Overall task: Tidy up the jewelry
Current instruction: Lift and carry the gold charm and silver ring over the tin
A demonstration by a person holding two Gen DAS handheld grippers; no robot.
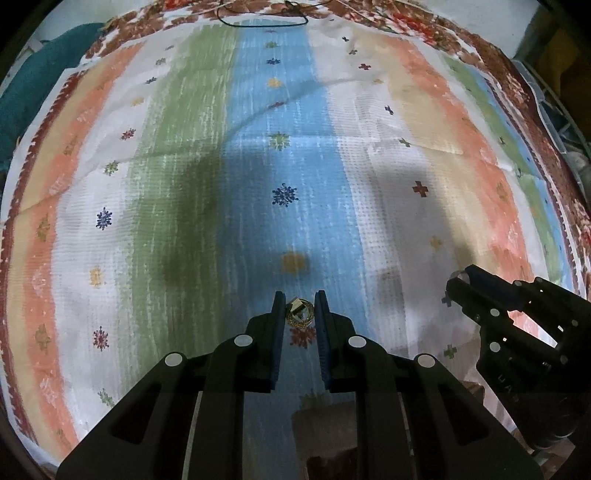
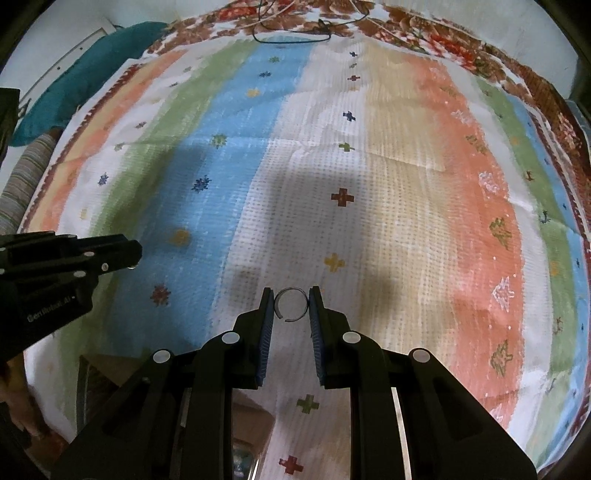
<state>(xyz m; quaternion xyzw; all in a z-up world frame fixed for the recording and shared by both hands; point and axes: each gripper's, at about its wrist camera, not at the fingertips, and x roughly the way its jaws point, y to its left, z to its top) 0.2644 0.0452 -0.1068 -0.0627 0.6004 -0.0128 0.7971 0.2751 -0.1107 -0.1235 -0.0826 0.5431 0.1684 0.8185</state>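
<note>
The left gripper point(image 1: 299, 308) points steeply down over a striped cloth point(image 1: 184, 155), and its fingers point(image 1: 277, 314) stand narrow with a small gold ring point(image 1: 300, 314) clamped between their tips. The ring carries a pale, squarish stone at the top, turned toward the left finger, and its band reaches across to the blue ribbed pad of the right finger. Beyond the fingertips runs the cloth's blue stripe point(image 1: 280, 110), dotted with little star motifs, and shadows of both tools fall across it.

The right gripper point(image 2: 291, 304) is also tipped downward, its fingers point(image 2: 266, 314) narrow and pinching a thin dark ring point(image 2: 291, 305) at the very tips. This one is an open band: a gap shows in its lower edge, on the side nearer the camera. Each side of the hoop touches a finger pad. Past the tips lies the white stripe point(image 2: 317, 166) with red, yellow and green cross motifs.

In the left wrist view, the right gripper point(image 1: 458, 280) shows well off to the right of the fingers. In the right wrist view, the left gripper point(image 2: 136, 253) shows well off to the left of the fingers.

Far beyond both sets of fingers, at the cloth's distant floral border, a thin dark cord point(image 2: 291, 35) lies in a loop. A teal cushion point(image 2: 85, 74) sits off the cloth's far left corner
</note>
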